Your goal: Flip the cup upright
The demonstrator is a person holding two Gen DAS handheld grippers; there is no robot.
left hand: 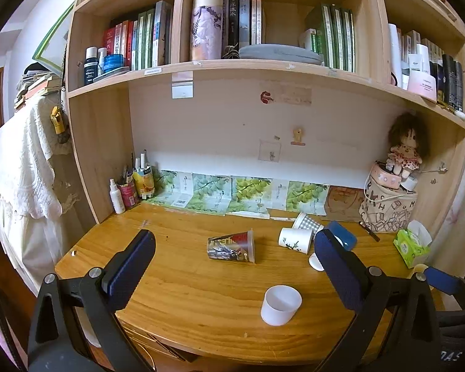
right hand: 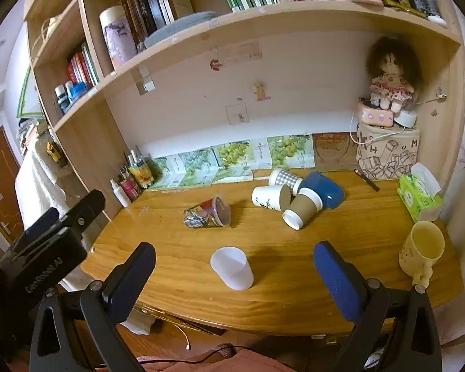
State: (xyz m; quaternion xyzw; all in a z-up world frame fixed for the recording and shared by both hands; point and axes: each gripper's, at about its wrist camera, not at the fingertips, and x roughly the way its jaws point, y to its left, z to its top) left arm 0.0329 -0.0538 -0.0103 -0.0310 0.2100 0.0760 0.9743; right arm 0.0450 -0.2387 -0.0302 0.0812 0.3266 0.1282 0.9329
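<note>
A white plastic cup point(left hand: 281, 304) stands upright near the desk's front edge; it also shows in the right wrist view point(right hand: 232, 267). A printed clear cup point(left hand: 231, 245) point(right hand: 207, 212) lies on its side mid-desk. Behind it to the right lie a white bamboo-print paper cup point(left hand: 295, 240) point(right hand: 271, 197), a checked cup point(left hand: 307, 221) point(right hand: 284, 177), a brown paper cup point(right hand: 302, 207) and a blue cup point(right hand: 322, 189). My left gripper point(left hand: 234, 248) is open and empty above the desk front. My right gripper point(right hand: 234, 259) is open and empty, with the white cup between its fingers from this view.
A yellow mug point(right hand: 421, 251) stands upright at the desk's right edge. A green tissue box point(right hand: 420, 197), a printed bag with a doll point(right hand: 387, 152), bottles and pens at back left point(right hand: 130, 183), and leaning picture cards point(right hand: 232, 158) line the back. Shelves hang overhead.
</note>
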